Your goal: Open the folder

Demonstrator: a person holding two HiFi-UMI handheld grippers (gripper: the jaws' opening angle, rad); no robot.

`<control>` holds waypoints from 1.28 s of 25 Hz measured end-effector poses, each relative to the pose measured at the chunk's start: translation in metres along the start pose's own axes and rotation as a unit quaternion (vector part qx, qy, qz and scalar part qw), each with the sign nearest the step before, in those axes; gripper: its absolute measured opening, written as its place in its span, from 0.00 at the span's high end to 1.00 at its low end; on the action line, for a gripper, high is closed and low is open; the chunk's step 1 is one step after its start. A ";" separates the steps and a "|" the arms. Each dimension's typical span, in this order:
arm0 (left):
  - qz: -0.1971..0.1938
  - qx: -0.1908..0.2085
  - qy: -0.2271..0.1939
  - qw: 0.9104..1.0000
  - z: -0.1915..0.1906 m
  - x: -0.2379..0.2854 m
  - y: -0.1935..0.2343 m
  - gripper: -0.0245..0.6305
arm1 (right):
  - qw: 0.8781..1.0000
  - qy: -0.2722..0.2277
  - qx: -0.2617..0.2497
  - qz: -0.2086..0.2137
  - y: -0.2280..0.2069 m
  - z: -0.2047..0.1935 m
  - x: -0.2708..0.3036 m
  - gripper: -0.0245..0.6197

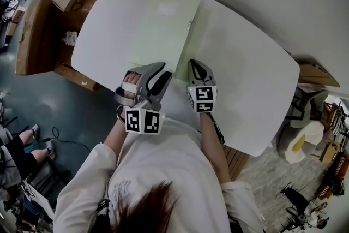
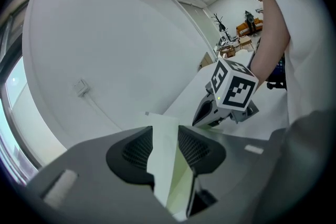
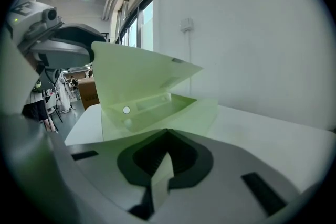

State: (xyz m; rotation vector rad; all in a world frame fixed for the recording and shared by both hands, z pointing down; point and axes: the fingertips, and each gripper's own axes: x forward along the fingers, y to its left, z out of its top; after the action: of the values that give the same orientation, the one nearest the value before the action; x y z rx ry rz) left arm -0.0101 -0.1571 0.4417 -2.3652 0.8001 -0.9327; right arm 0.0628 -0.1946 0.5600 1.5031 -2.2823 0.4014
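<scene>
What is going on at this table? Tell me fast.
A person at a white table is opening a pale green folder with two handheld grippers. The left gripper is shut on the edge of the front cover and holds it raised. The right gripper is shut on the edge of the lower cover, down near the tabletop. The folder is partly open, its inside showing.

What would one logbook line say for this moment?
folder partly open on white table | left gripper shut on raised cover | right gripper shut on lower flap
</scene>
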 end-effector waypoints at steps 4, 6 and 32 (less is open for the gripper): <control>0.013 0.002 -0.002 1.000 0.003 -0.003 0.008 0.72 | 1.000 0.002 -0.005 0.000 -0.001 0.001 0.000 0.95; 0.020 0.000 -0.002 1.000 0.003 -0.005 0.011 0.72 | 1.000 0.001 -0.007 0.000 -0.001 0.001 -0.001 0.95; 0.115 -0.095 -0.009 0.989 -0.010 -0.036 0.064 0.72 | 1.000 0.006 -0.014 -0.003 -0.001 0.001 0.000 0.95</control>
State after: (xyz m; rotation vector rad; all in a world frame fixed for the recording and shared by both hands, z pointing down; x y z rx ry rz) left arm -0.0612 -0.1811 0.3933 -2.3697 1.1705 -0.7675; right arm 0.0639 -0.1954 0.5588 1.4895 -2.2649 0.3749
